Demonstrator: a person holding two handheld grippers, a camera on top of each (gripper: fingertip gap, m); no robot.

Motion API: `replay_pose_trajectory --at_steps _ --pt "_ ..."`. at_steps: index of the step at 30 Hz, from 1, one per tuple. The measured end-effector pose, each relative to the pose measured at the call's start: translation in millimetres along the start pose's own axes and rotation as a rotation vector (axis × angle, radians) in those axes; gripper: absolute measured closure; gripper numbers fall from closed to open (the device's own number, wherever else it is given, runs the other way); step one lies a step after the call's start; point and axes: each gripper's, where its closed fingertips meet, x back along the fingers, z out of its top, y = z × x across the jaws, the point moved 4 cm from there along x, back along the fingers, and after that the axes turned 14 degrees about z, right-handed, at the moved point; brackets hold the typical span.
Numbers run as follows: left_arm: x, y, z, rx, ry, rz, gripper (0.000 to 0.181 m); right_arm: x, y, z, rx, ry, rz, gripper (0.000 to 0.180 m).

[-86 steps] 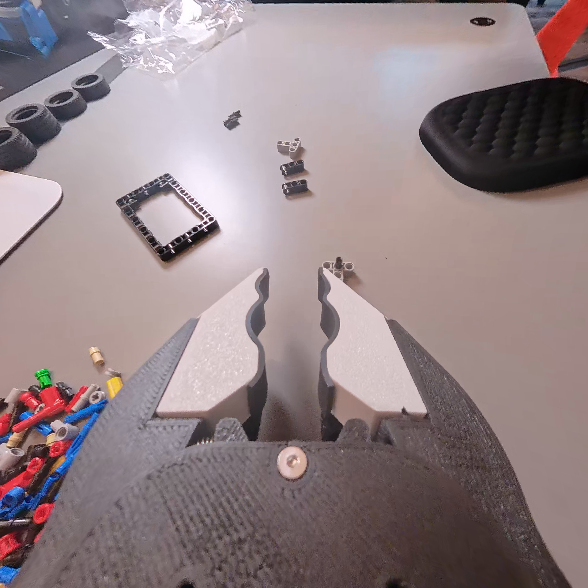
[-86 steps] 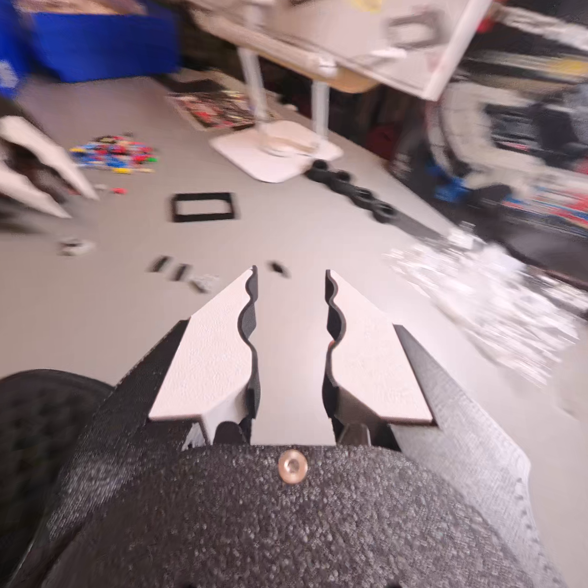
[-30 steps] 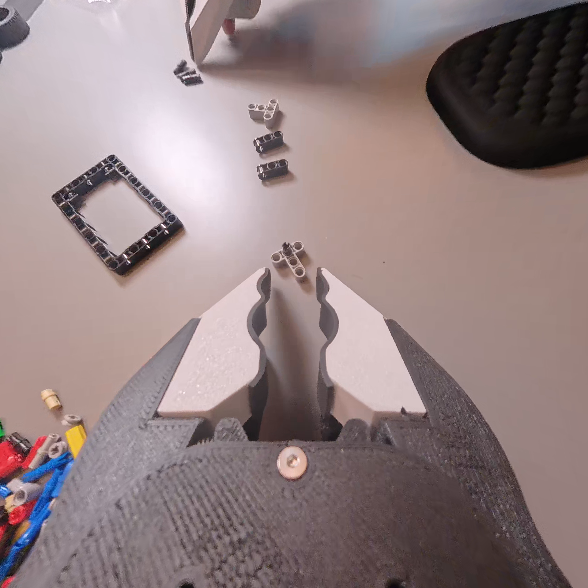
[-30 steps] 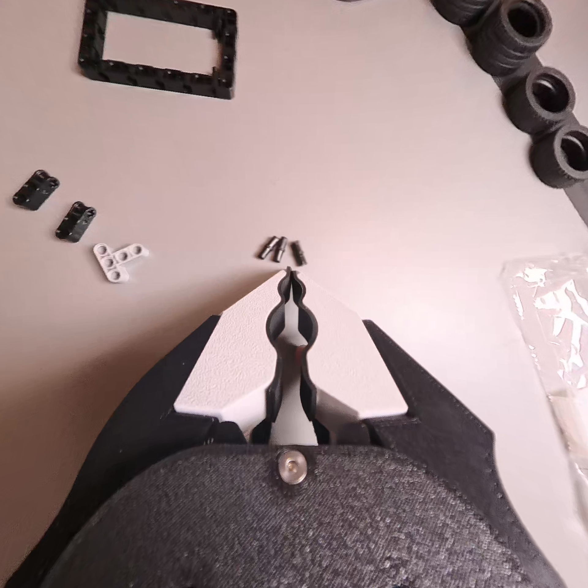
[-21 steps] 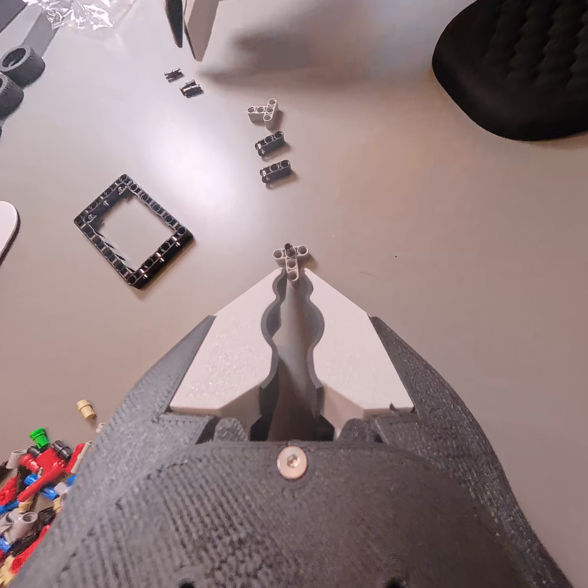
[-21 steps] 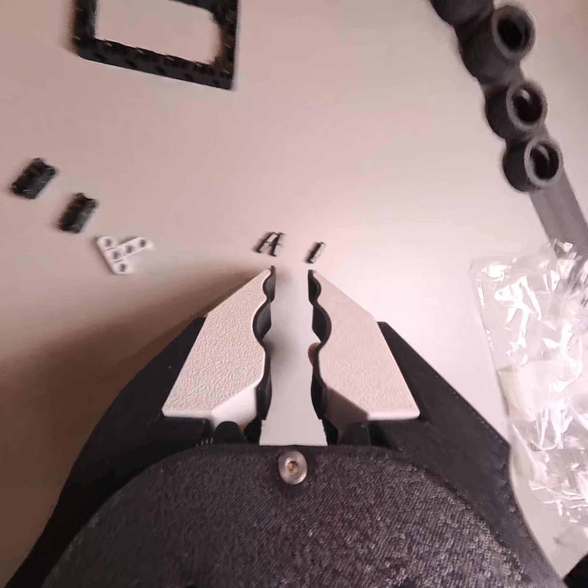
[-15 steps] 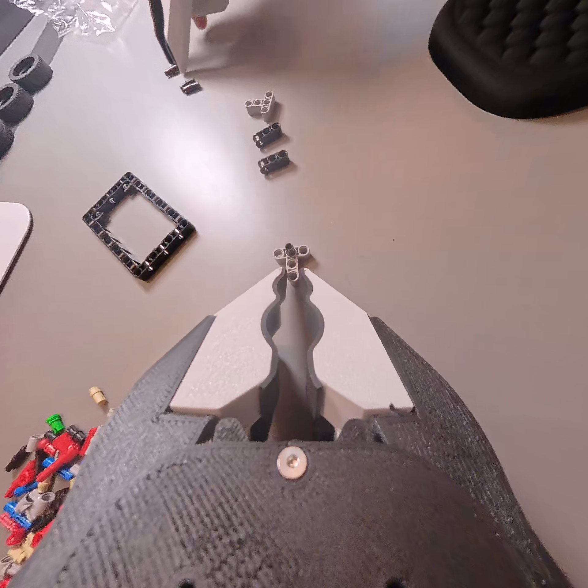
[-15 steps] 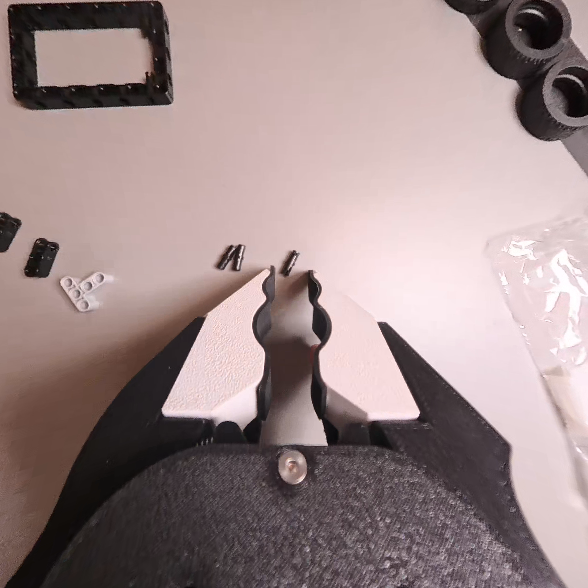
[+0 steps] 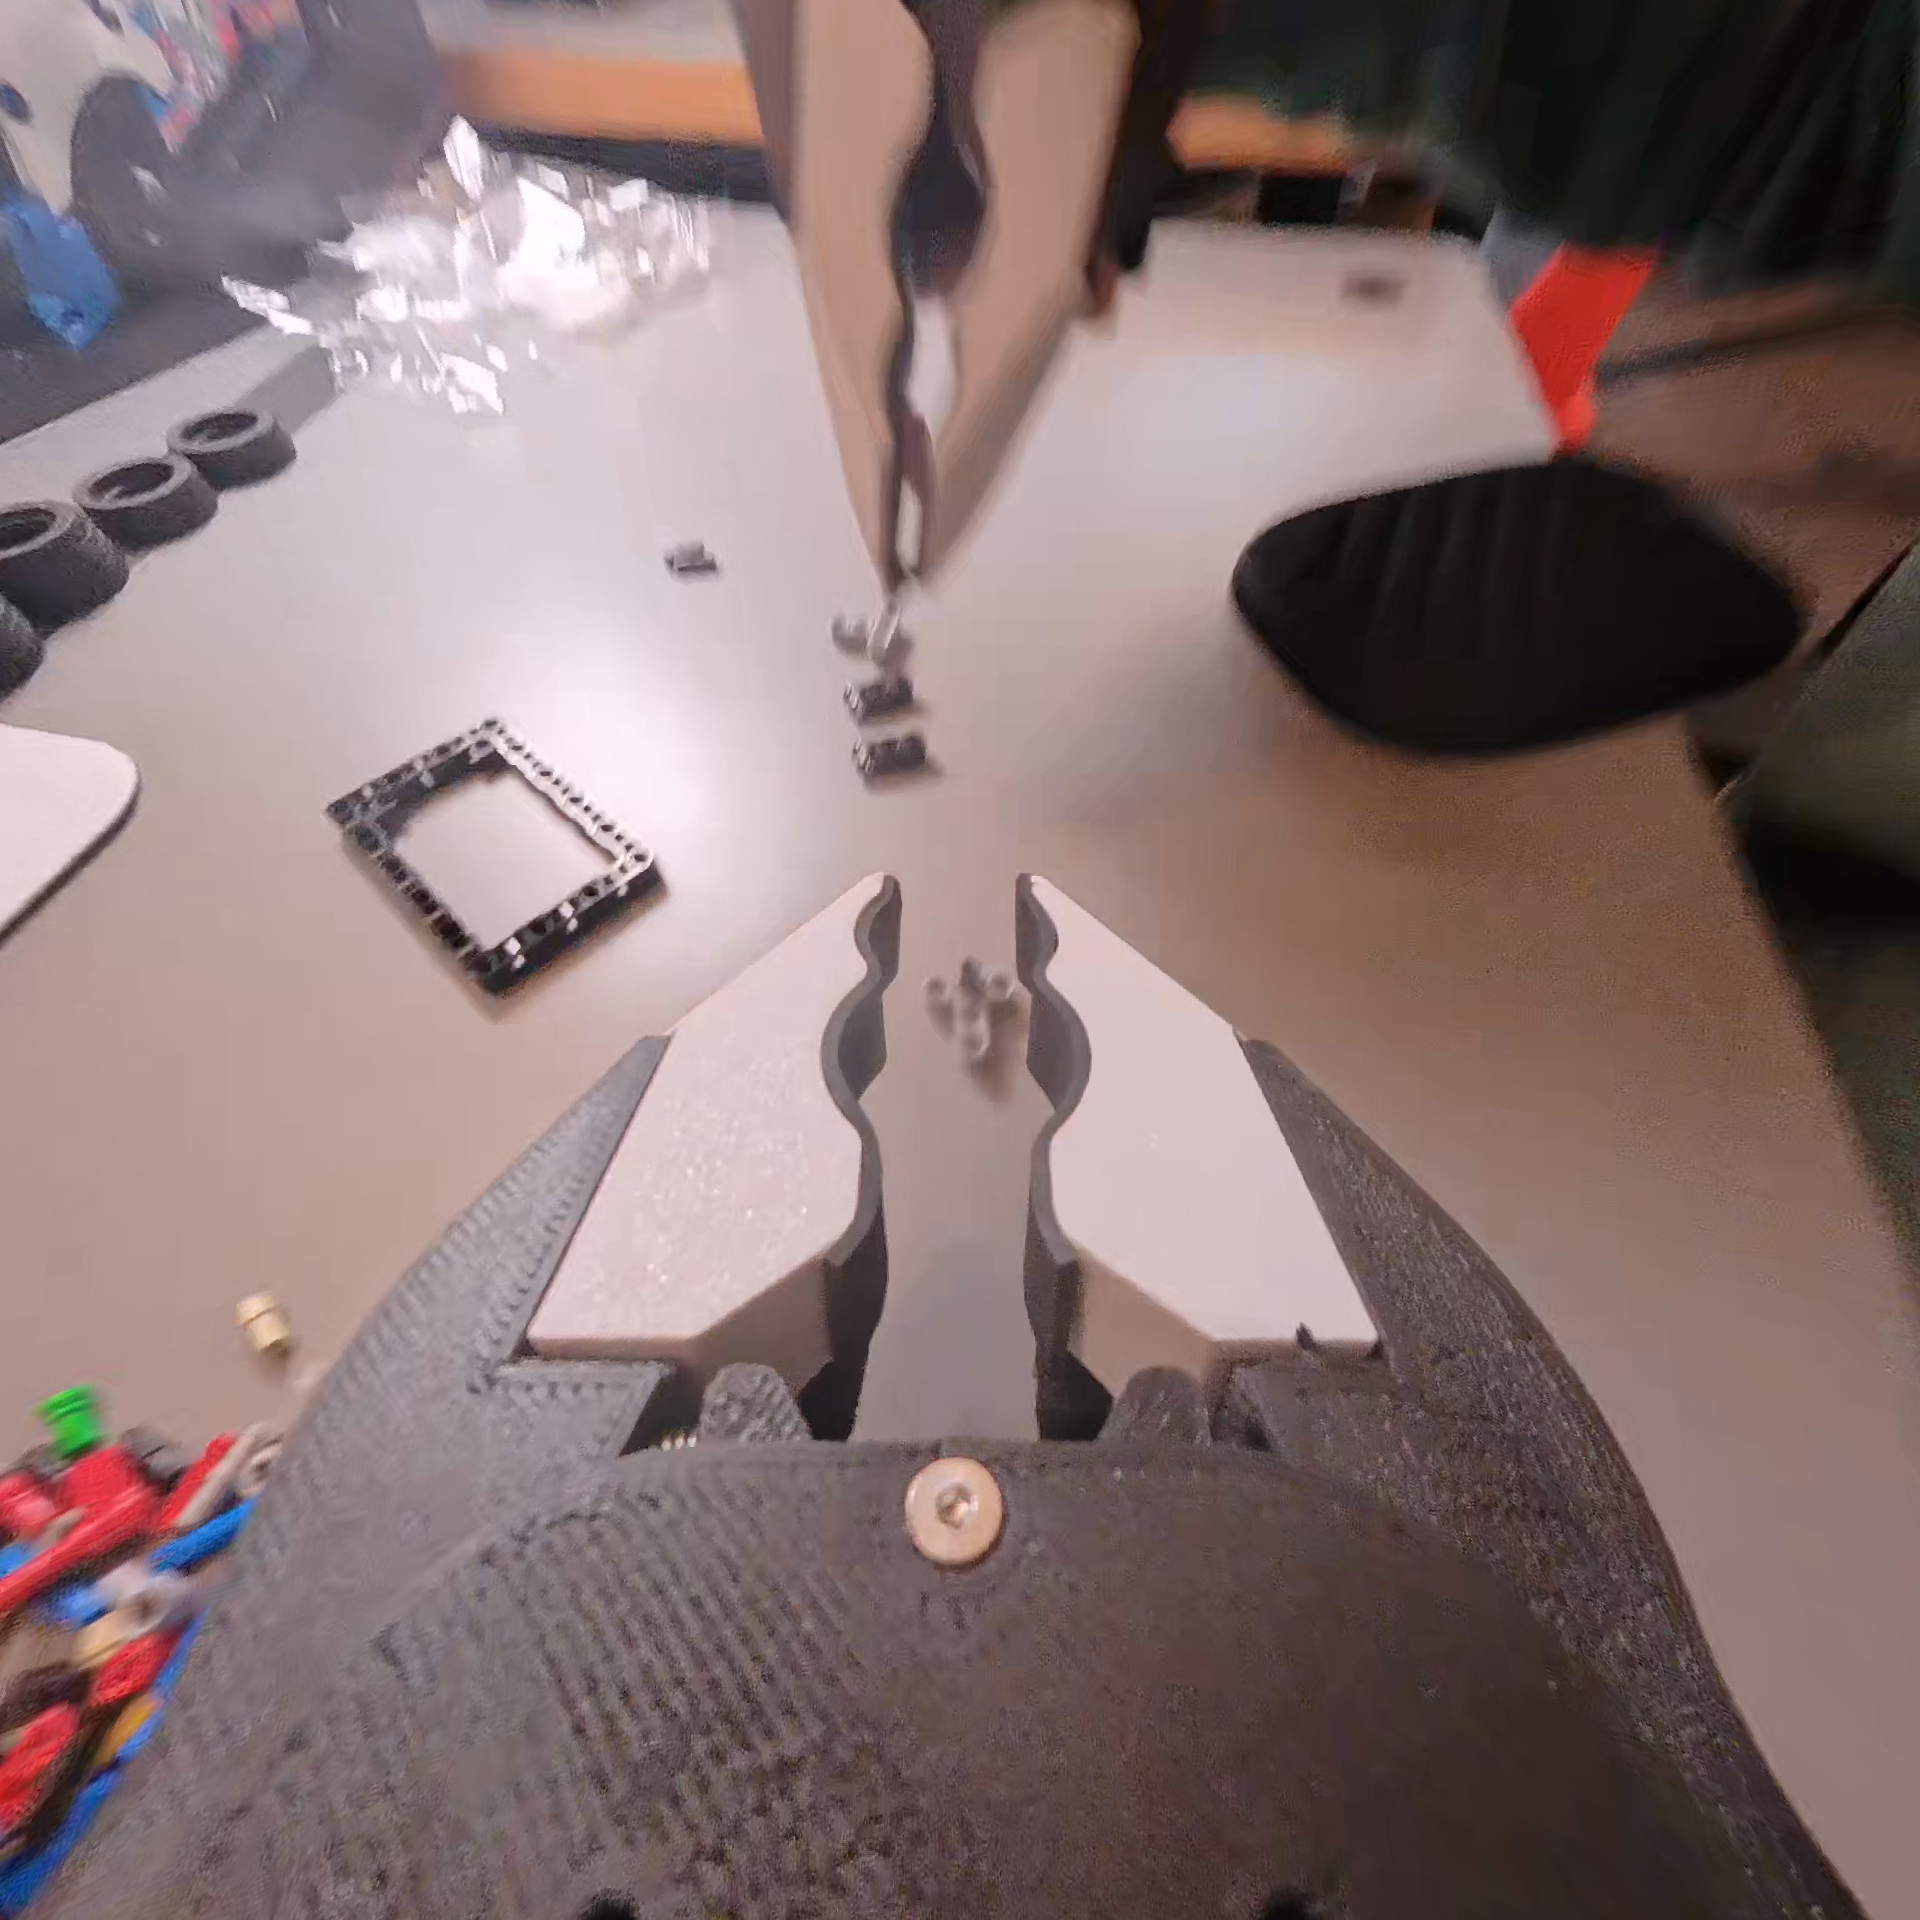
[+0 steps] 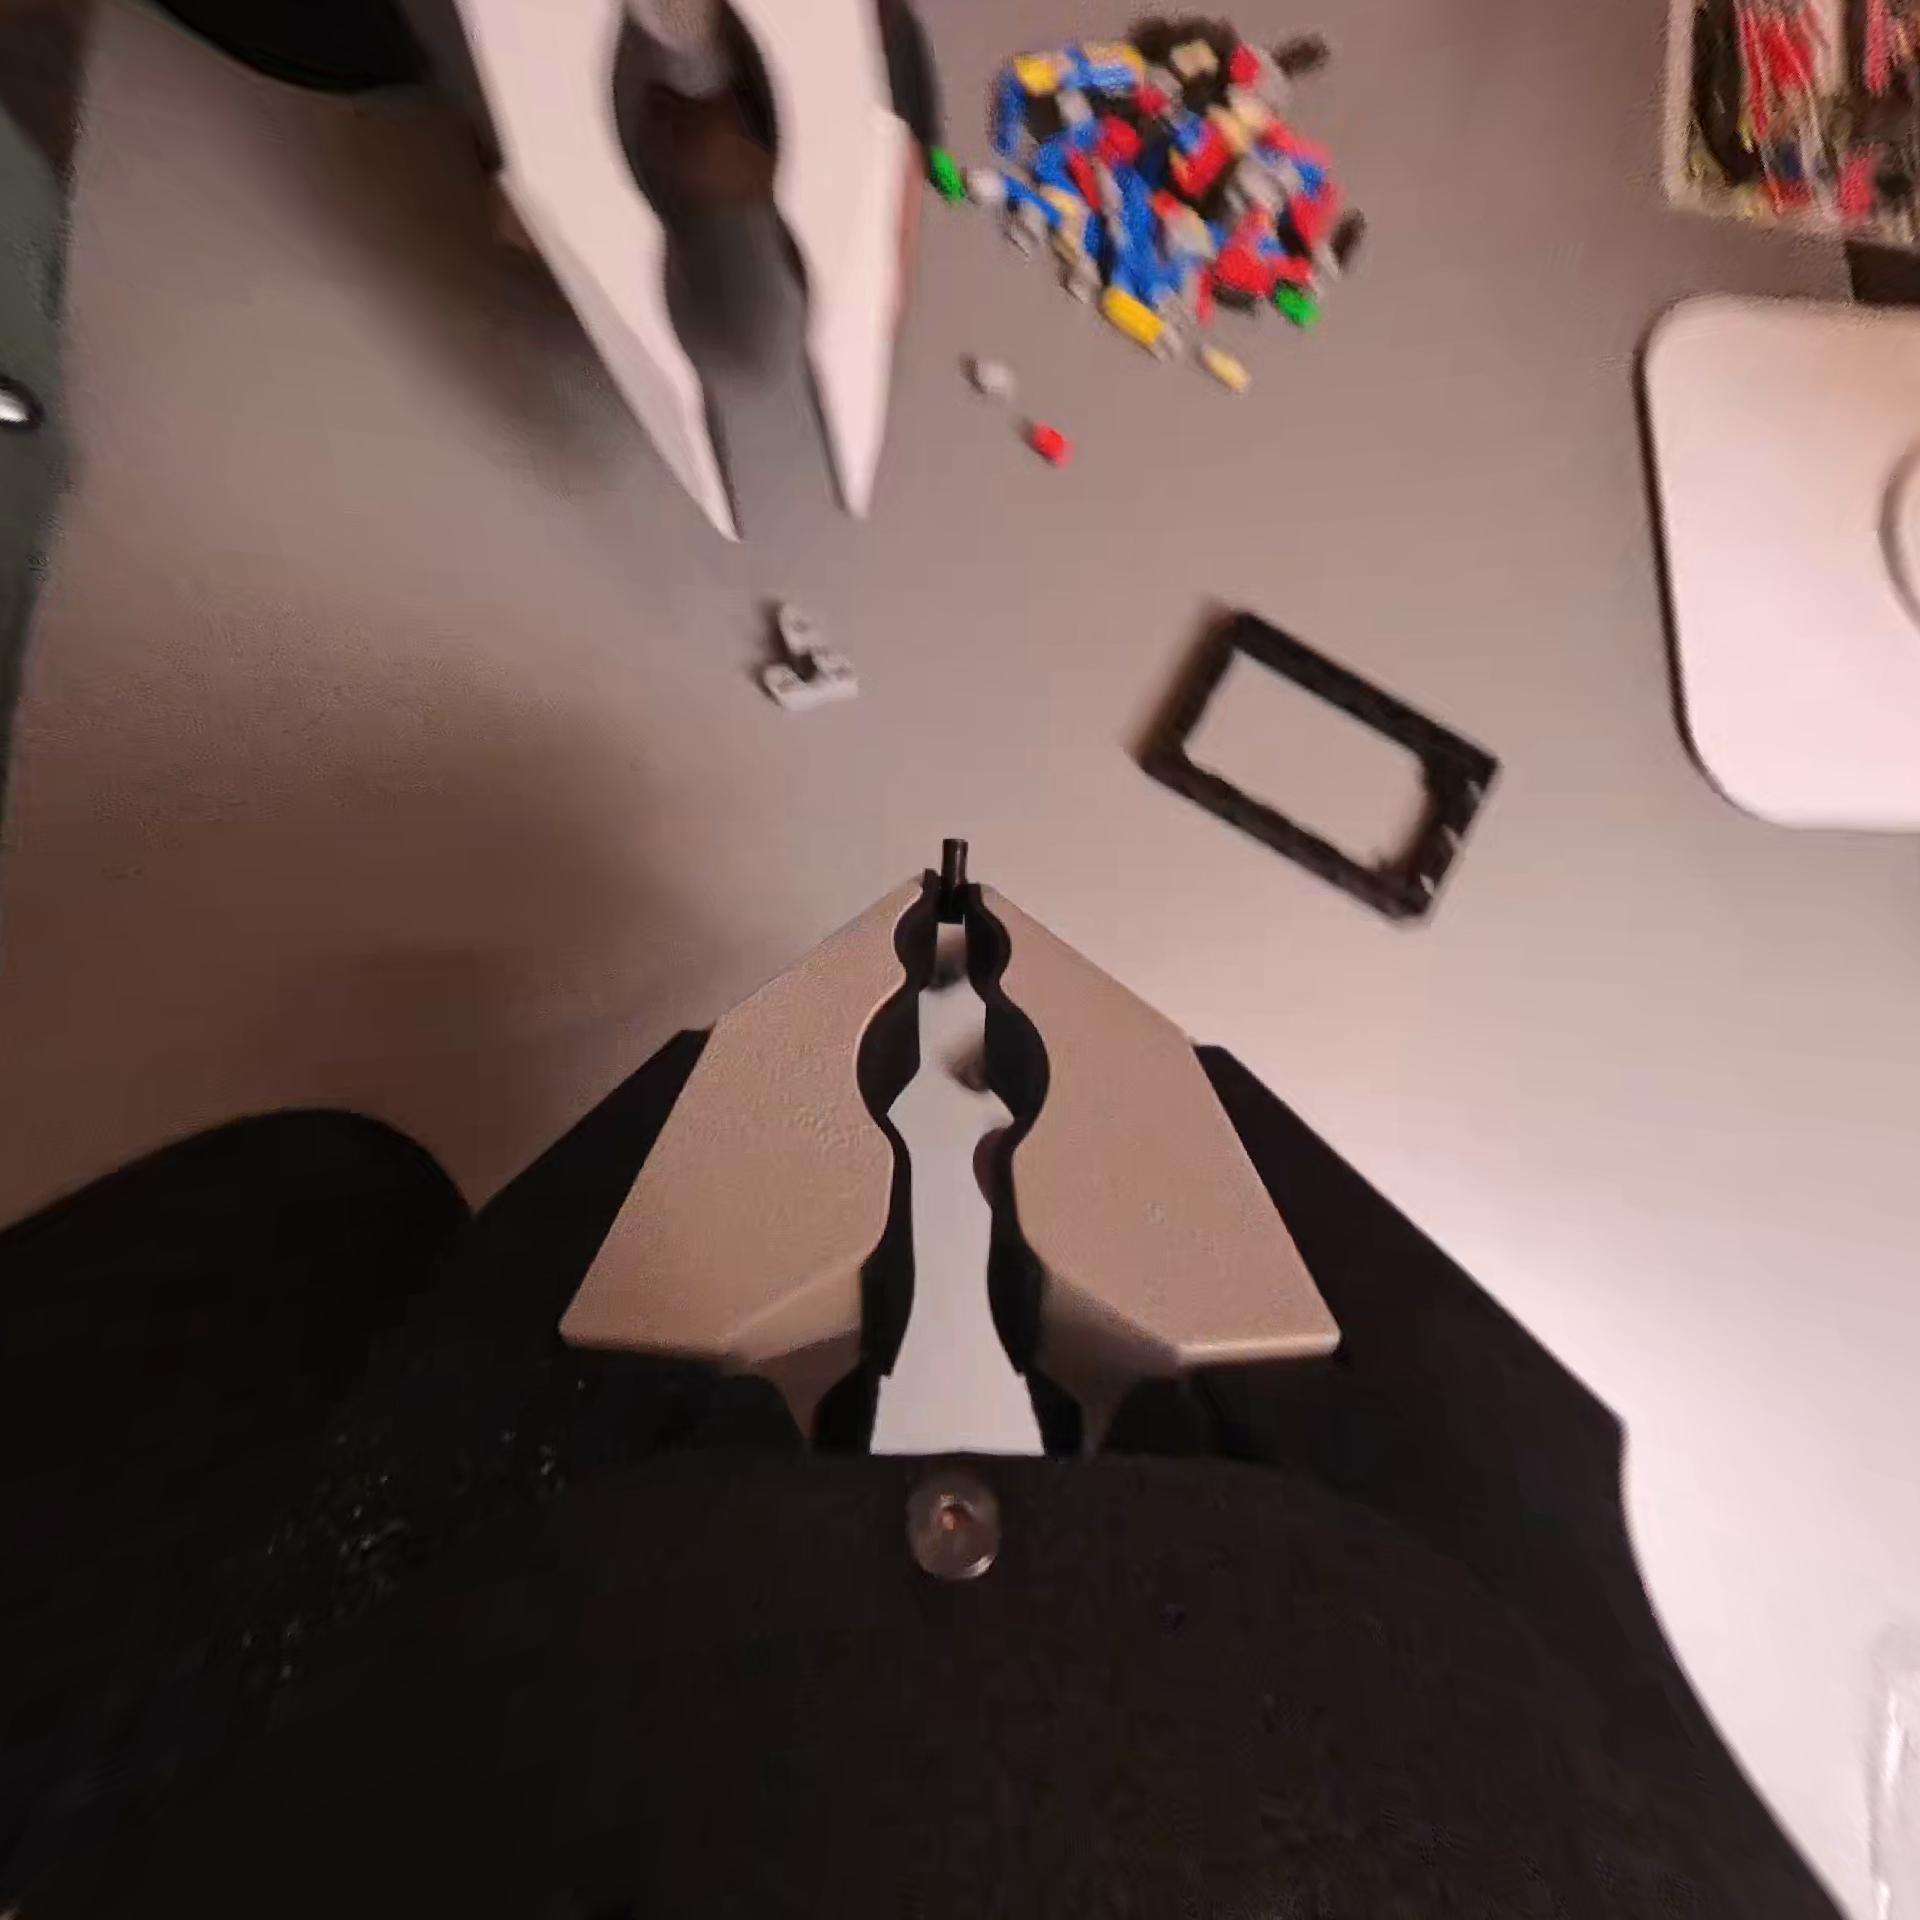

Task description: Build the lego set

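Observation:
My left gripper (image 9: 956, 883) is open and empty. A grey T-shaped piece (image 9: 971, 1008) with a black pin in it lies on the table and shows between the left fingers. In the right wrist view the same piece (image 10: 805, 660) lies just ahead of the left gripper (image 10: 792, 520), apart from it. My right gripper (image 10: 948, 894) is shut on a short black pin (image 10: 951, 862) that sticks out past its tips. In the left wrist view the right gripper (image 9: 899, 566) hangs point-down over a grey angled piece (image 9: 868, 629). A black rectangular frame (image 9: 494, 852) lies to the left.
Two small black beams (image 9: 883, 717) and loose black pins (image 9: 691, 559) lie past the grey pieces. Tyres (image 9: 135, 499) and a plastic bag (image 9: 488, 281) are far left. A black pad (image 9: 1507, 603) is on the right, a pile of coloured pieces (image 10: 1153, 208) near the left gripper, and a white base (image 10: 1787, 561) beside the frame.
My left gripper has opened and let go of the grey T-shaped piece. My right gripper has shut on a black pin and carried it from the pin group to above the grey angled piece.

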Motion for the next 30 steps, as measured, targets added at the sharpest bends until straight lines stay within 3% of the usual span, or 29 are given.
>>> replay_pose_trajectory --at_steps 1,7,16,19,25,30 --pt "2.0 1.4 7.7 0.060 0.041 -0.023 0.163 -10.7 -12.3 14.3 0.063 0.002 0.009 0.178" --pt "12.6 15.3 18.5 0.391 0.095 -0.272 0.165 -51.2 -48.9 56.4 0.261 -0.012 0.000 0.177" --pt "17.8 17.9 18.9 0.413 0.094 -0.309 0.177 -45.0 -54.1 68.0 0.300 -0.004 -0.057 0.178" --pt "24.3 16.1 26.2 0.465 0.161 -0.358 0.178 -36.7 -57.0 75.7 0.298 0.097 -0.070 0.178" --pt "44.6 14.5 47.8 0.590 0.382 -0.522 0.179 -15.3 -66.5 93.7 0.249 0.496 -0.065 0.173" --pt "46.7 18.5 50.7 0.609 0.413 -0.573 0.179 -13.2 -72.7 94.7 0.214 0.611 -0.038 0.168"
